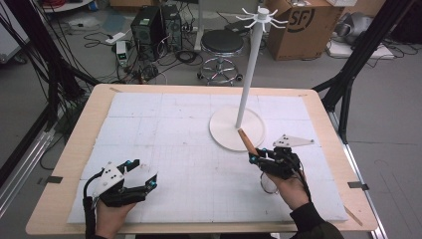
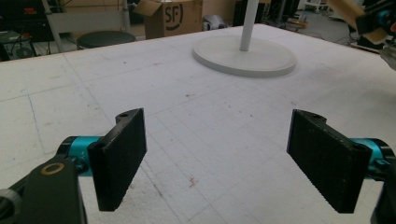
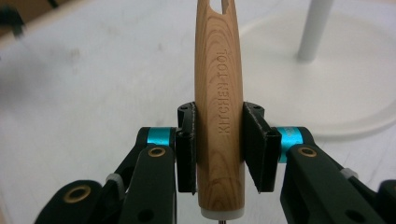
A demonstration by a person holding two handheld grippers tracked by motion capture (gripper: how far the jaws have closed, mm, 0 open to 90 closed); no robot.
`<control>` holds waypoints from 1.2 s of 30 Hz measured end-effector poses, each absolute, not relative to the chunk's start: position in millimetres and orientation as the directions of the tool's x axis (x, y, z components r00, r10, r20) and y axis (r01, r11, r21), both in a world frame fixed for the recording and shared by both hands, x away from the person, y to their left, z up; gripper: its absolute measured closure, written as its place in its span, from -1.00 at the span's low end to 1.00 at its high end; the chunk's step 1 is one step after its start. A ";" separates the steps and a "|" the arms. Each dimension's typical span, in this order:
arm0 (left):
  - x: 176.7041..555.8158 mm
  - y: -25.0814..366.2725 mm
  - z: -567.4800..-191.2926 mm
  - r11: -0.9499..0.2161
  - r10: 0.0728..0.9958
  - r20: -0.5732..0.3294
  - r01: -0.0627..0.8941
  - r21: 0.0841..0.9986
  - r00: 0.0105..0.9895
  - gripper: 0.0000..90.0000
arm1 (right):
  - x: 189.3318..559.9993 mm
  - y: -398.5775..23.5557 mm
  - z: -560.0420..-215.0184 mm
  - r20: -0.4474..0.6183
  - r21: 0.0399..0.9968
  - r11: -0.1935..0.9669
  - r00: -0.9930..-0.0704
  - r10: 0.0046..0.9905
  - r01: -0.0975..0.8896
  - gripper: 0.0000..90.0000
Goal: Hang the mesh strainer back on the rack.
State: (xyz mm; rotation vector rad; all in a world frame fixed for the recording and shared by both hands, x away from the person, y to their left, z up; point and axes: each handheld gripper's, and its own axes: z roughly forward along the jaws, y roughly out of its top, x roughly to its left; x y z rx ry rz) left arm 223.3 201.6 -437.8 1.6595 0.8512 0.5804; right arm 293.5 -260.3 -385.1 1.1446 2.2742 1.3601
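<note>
The wooden handle [image 3: 218,112] is cut off by the right gripper view's top edge, its hanging slot partly visible. Below the right gripper [image 1: 255,155], the utensil's working end is hidden behind the hand [image 1: 291,189].

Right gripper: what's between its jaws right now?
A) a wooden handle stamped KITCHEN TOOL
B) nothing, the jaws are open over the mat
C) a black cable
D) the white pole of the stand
A: in the right gripper view both black pads of the right gripper press on the sides of the wooden handle, which carries the words KITCHEN TOOL; the white stand sits apart behind it.
</note>
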 end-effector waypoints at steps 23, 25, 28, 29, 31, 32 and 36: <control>222.4 204.1 -438.7 -0.108 0.786 -0.064 0.238 0.965 0.615 -0.54 | 308.4 -282.9 -308.8 0.288 0.958 -0.195 -0.666 0.688 0.213 0.52; 222.6 204.9 -439.4 -0.103 0.785 -0.070 0.242 0.965 0.616 -0.54 | 312.1 -282.0 -302.0 0.280 0.960 -0.204 -0.668 0.690 0.192 0.52; 222.7 206.7 -440.2 -0.103 0.787 -0.070 0.243 0.965 0.612 -0.54 | 318.7 -281.4 -291.2 0.278 0.959 -0.236 -0.679 0.680 0.156 0.52; 222.8 207.0 -440.4 -0.101 0.787 -0.073 0.245 0.964 0.613 -0.54 | 320.7 -281.3 -288.1 0.277 0.959 -0.243 -0.683 0.676 0.148 0.52; 223.2 208.5 -440.7 -0.095 0.790 -0.076 0.245 0.965 0.608 -0.54 | 323.8 -281.1 -282.1 0.271 0.958 -0.258 -0.688 0.674 0.124 0.52; 223.3 209.4 -440.8 -0.089 0.792 -0.080 0.245 0.965 0.605 -0.54 | 325.2 -281.1 -279.7 0.270 0.957 -0.264 -0.687 0.674 0.118 0.52; 222.9 212.3 -440.8 -0.086 0.798 -0.080 0.245 0.966 0.597 -0.54 | 332.4 -281.0 -268.2 0.282 0.946 -0.314 -0.694 0.662 0.084 0.52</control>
